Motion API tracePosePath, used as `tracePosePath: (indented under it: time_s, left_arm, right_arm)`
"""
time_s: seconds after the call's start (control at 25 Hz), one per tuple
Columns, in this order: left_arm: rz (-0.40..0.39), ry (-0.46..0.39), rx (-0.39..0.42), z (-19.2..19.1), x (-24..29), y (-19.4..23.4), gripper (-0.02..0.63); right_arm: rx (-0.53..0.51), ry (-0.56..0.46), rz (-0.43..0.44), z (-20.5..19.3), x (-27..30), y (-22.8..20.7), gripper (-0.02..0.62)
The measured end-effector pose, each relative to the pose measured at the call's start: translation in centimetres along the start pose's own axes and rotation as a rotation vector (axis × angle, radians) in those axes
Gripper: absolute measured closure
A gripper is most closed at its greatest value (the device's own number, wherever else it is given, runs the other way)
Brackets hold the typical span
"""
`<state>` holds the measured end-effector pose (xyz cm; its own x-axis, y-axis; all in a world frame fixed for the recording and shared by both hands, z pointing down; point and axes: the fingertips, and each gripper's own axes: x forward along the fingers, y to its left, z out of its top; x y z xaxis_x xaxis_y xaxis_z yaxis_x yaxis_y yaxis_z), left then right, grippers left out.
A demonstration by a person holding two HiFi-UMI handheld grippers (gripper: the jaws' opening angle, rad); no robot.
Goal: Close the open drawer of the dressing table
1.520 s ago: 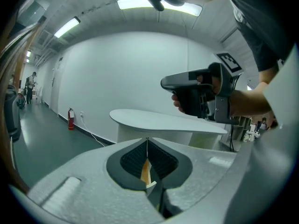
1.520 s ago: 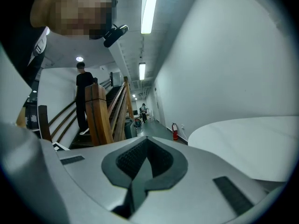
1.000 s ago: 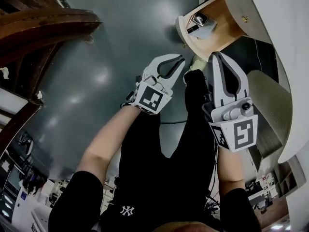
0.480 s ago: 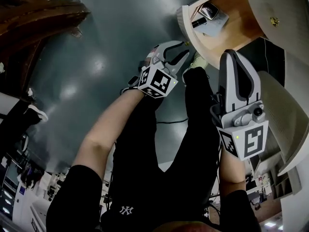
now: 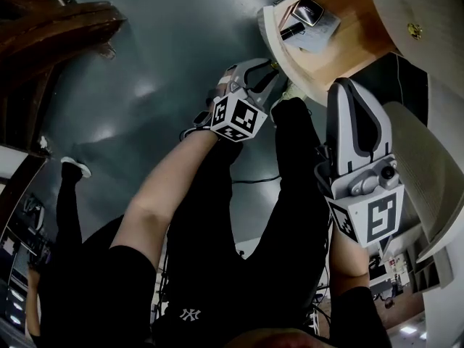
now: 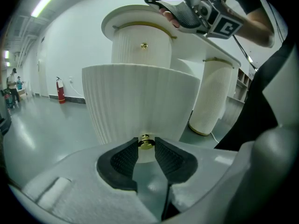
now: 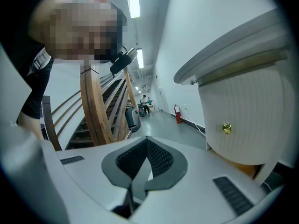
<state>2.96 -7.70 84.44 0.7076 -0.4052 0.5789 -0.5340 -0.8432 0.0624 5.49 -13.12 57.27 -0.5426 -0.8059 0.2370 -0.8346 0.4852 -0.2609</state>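
Observation:
The dressing table's open drawer [image 5: 271, 38] juts out at the top of the head view, wooden inside, with small items lying in it. Its ribbed white front [image 6: 140, 104] fills the left gripper view, with a brass knob [image 6: 145, 143] at its lower edge. My left gripper [image 6: 146, 142] [image 5: 270, 71] is open at the drawer front; its jaws have just been opening, and the knob sits between the fingertips. My right gripper [image 5: 346, 87] [image 7: 146, 139] is shut on nothing and hangs beside the table, near the closed upper drawer's knob [image 7: 226, 128].
A wooden staircase [image 5: 58, 27] [image 7: 93, 106] rises at the left. The person's black-clad legs [image 5: 239, 216] stand on the grey floor below the grippers. A second ribbed pedestal [image 6: 212, 97] stands right of the drawer. A shoe [image 5: 76, 167] shows at the far left.
The left gripper's jaws went from shut to open as it moved to the drawer front. The right gripper sank a little and stayed shut. The drawer now sits higher in the head view.

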Motion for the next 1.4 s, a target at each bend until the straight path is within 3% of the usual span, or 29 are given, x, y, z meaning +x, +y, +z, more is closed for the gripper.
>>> tracePosePath:
  time_s: [0.44,0.76,1.4]
  left_arm:
    - [-0.021,0.000,-0.014,0.3,1.5,0.3,0.497]
    - [-0.056,-0.018,-0.003,4.7,6.0,1.3,0.497]
    - [-0.043,-0.077,-0.012,10.8,13.7,2.1,0.497]
  right_arm:
    - [0.007,0.030,-0.025,-1.1,-0.1,-0.7,0.580]
    - [-0.020,0.022,-0.069,0.5,-0.3,-4.2,0.580]
    - [-0.035,0.005,-0.153,-0.1,-2.4,-10.0,0.580]
